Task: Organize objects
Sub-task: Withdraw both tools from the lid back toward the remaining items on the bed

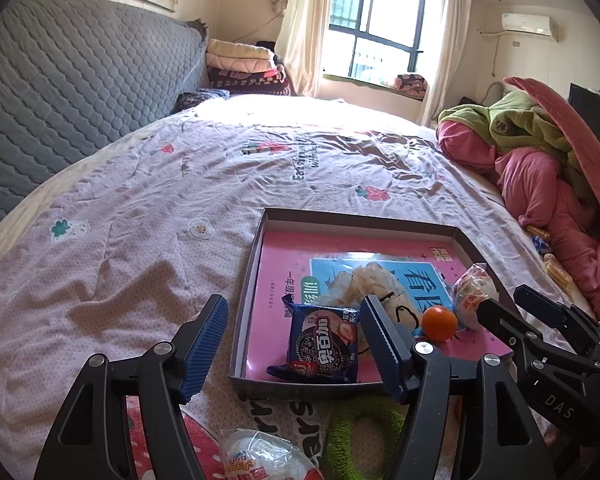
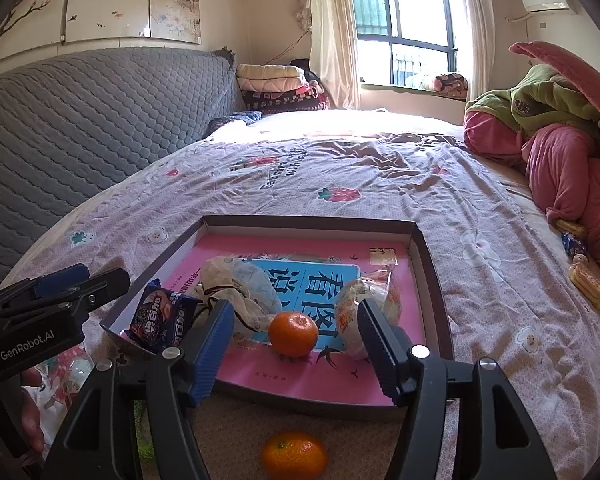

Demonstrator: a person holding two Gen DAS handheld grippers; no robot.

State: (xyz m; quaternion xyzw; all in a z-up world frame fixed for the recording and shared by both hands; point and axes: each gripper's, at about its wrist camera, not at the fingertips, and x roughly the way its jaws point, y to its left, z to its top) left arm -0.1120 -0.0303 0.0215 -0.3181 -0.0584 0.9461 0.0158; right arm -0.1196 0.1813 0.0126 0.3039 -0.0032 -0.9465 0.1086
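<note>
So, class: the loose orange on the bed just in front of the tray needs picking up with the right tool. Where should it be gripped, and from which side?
Grip the orange across its widest middle, coming straight down from above. It is round and sits alone on the bedspread, just short of the tray, with free space on both sides. The right tool is open above it, so lowering it should straddle the fruit.

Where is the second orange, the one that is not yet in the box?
In the right wrist view, the loose orange lies on the bed just outside the near wall of the box, low between the open right gripper fingers.
</note>
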